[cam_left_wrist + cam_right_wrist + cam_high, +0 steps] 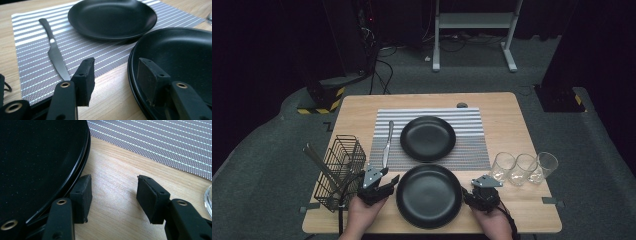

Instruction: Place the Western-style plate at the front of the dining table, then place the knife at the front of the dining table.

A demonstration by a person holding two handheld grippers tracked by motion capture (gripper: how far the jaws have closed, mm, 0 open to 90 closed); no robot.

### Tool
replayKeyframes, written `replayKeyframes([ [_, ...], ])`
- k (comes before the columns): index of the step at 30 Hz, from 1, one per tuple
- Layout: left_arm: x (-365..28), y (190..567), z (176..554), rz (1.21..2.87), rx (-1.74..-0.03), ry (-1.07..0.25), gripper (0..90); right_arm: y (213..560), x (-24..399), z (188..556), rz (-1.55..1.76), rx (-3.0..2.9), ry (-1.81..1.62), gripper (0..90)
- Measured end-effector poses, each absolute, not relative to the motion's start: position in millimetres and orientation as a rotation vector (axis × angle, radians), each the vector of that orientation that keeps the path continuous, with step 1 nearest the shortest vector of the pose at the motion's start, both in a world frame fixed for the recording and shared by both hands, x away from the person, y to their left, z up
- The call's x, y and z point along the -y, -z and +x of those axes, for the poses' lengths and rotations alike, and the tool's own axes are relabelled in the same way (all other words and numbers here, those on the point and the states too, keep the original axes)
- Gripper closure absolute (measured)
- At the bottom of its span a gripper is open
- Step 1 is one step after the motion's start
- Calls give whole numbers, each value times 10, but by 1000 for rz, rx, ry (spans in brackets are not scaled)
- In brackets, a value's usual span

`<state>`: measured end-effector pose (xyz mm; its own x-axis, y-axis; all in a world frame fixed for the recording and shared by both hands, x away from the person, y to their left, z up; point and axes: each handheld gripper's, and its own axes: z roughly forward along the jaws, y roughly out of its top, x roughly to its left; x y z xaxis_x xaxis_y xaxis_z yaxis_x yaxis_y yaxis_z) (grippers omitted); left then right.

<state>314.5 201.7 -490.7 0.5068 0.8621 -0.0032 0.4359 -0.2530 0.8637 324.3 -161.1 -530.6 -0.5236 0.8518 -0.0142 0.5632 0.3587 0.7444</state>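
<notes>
Two black plates lie stacked (428,196) at the table's front middle; their two rims show in the right gripper view (82,160). Another black plate (427,138) rests on the striped placemat (472,150), with a dark knife (387,142) to its left. My left gripper (388,181) is at the stack's left edge. In its own view the left gripper (115,77) is open, one jaw over the plate's inside (180,52) and the other over bare wood, with the rim between them untouched. My right gripper (473,189) sits at the stack's right edge. In its own view the right gripper (113,195) is open over wood, its left jaw beside the rims.
A black wire basket (339,167) holding several utensils stands at the front left. Three clear glasses (524,167) stand in a row at the right, and the edge of one glass (208,200) shows close to my right jaw. The knife (56,55) lies just ahead of my left jaw.
</notes>
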Motion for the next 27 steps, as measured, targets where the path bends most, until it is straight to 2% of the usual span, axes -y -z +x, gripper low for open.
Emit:
replayKeyframes([
  [9, -2036, 4849, 3098, 1850, -1031, -587, 459, 5306, 1612, 3243, 1235, -2227, -984, 458],
  [18, -2008, 4743, 3044, 1865, -1004, -572, 372, 5306, 1611, 3243, 1235, -2227, -983, 457],
  [23, -2007, 4667, 3005, 1844, -984, -600, 280, 5306, 1610, 3242, 1237, -2226, -984, 458],
  [27, -2029, 4612, 2972, 1817, -981, -603, 293, 5307, 1611, 3243, 1235, -2226, -983, 457],
])
